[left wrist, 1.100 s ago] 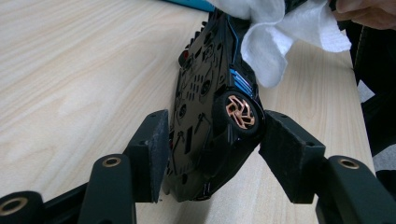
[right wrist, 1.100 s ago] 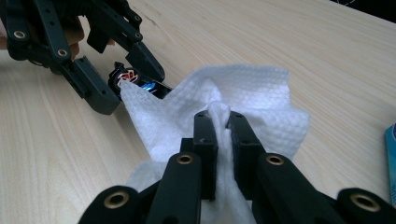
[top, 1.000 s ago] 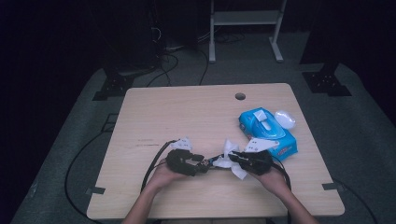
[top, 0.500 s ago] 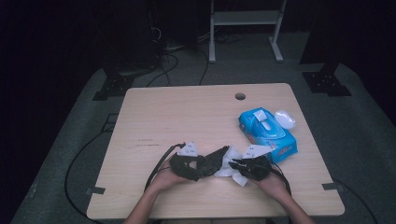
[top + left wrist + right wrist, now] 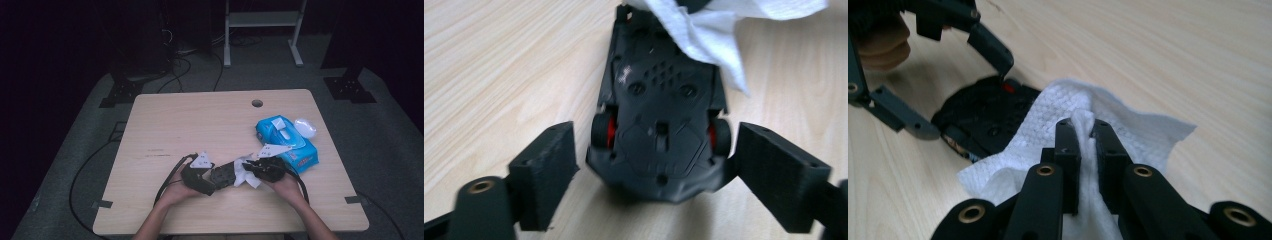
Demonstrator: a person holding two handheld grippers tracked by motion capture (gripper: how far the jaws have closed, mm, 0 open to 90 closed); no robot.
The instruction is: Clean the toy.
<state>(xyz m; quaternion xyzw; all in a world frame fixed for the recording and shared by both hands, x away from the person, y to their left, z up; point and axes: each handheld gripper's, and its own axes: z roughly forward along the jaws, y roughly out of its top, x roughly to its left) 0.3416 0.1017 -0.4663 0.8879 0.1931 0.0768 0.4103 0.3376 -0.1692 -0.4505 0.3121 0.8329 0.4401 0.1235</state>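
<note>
Toy car (image 5: 659,125), black, upturned on table (image 5: 200,120), rigid, light, grippable across its flanks, between left gripper (image 5: 656,165) jaws, just opened wide; wipe (image 5: 1118,125), soft, limp, pinched in right gripper (image 5: 1083,135), draped over car's front.

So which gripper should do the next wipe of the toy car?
Right. The right gripper is shut on the white wipe, draped against the toy car; the left gripper, just opened, straddles the car without gripping.
</note>
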